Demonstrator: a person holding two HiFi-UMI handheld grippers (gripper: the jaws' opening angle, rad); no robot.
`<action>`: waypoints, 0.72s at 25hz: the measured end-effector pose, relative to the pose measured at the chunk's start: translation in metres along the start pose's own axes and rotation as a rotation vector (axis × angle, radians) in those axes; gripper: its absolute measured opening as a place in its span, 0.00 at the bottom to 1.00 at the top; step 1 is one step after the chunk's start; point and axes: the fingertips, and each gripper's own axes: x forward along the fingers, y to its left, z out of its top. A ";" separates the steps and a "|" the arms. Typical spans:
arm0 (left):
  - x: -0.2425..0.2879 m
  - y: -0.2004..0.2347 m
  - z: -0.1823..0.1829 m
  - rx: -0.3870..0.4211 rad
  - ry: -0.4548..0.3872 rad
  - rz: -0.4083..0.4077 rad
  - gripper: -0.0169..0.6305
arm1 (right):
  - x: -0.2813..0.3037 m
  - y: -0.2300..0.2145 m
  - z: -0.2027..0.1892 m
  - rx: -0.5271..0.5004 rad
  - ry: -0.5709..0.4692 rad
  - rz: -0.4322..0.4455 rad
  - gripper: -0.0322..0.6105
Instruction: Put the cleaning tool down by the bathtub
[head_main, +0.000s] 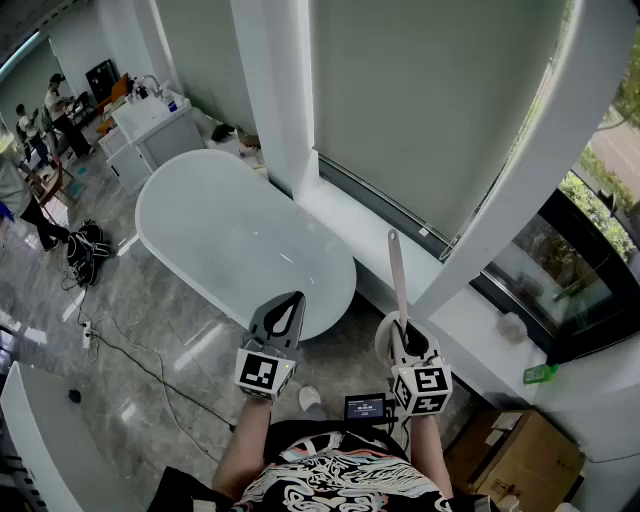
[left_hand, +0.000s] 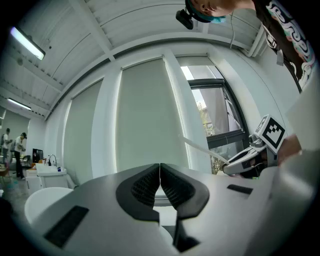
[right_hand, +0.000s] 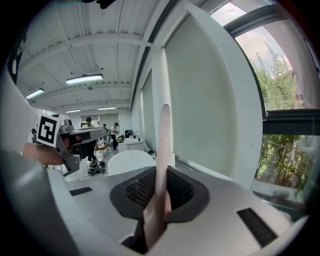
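A long pale pink cleaning tool handle (head_main: 397, 275) sticks up and away from my right gripper (head_main: 405, 335), which is shut on it; in the right gripper view the handle (right_hand: 161, 165) rises between the dark pads. My left gripper (head_main: 283, 318) is shut with nothing in it, jaws meeting in the left gripper view (left_hand: 160, 186). It hovers over the near end of the white oval bathtub (head_main: 235, 240). The right gripper hangs to the right of the tub's near end, over the floor by the window ledge. The tool's head is hidden.
A white window ledge (head_main: 470, 330) runs along the right, with a white pillar (head_main: 280, 90) behind the tub. A white vanity (head_main: 150, 125) stands at the far end. Cables (head_main: 120, 340) and a dark bag (head_main: 85, 245) lie on the grey floor. People stand far left. Cardboard box (head_main: 510, 455) at lower right.
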 end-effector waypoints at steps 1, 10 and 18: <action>-0.003 -0.007 0.001 0.002 -0.003 0.002 0.05 | -0.006 -0.002 -0.004 0.002 0.001 -0.002 0.16; -0.021 -0.033 0.001 0.010 -0.002 0.025 0.05 | -0.031 -0.008 -0.021 0.011 -0.003 0.002 0.16; -0.023 -0.063 0.000 0.003 0.009 0.020 0.05 | -0.060 -0.022 -0.030 0.050 -0.025 -0.007 0.16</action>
